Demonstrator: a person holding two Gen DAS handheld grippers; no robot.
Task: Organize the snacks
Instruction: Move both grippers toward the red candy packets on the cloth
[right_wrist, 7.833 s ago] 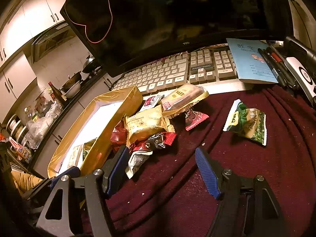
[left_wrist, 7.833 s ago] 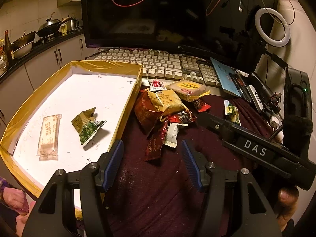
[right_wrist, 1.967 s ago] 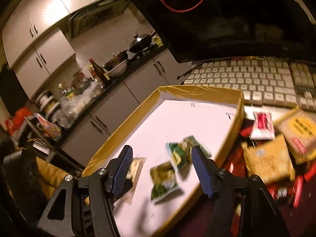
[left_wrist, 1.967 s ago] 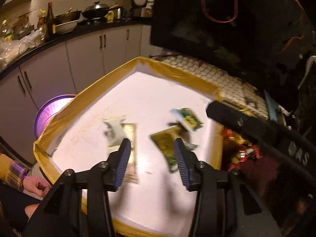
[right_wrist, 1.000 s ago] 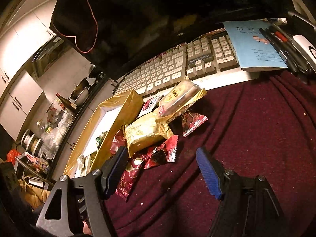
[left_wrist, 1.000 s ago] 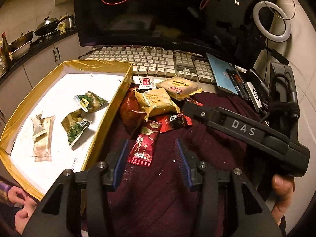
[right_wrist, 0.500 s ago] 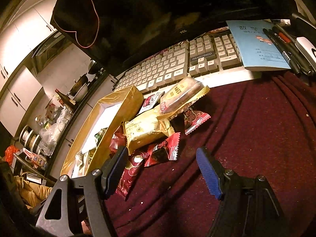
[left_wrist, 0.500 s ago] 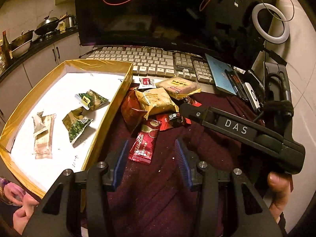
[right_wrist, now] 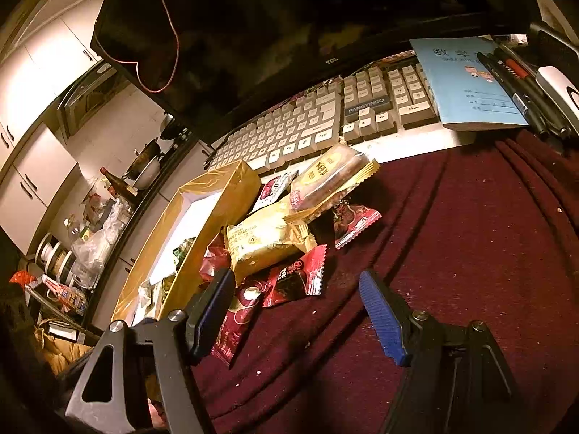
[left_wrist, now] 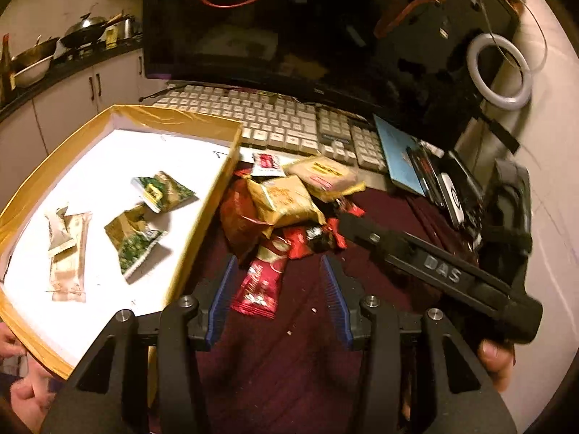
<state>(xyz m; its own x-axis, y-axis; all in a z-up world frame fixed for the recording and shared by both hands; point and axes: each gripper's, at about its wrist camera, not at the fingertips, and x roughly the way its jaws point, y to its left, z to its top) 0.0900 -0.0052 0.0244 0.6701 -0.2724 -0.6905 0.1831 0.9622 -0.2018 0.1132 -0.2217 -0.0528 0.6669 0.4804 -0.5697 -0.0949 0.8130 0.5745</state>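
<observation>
A gold-edged tray with a white floor holds two green pea packets and a beige bar packet. Beside its right wall lies a pile of snacks on dark red cloth: a long red packet, a yellow cracker pack, a yellow cake pack. My left gripper is open and empty, with the long red packet's tip between its fingers. My right gripper is open and empty over the small red packets. The tray shows at the left of the right wrist view.
A keyboard and a dark monitor stand behind the pile. A blue notebook and pens lie at the back right. The right gripper's black body crosses the left wrist view. A kitchen counter is beyond the tray.
Both grippers have come back from over the tray to the snack pile. In the last half second the left gripper has moved closer to the long red packet. Both stay open.
</observation>
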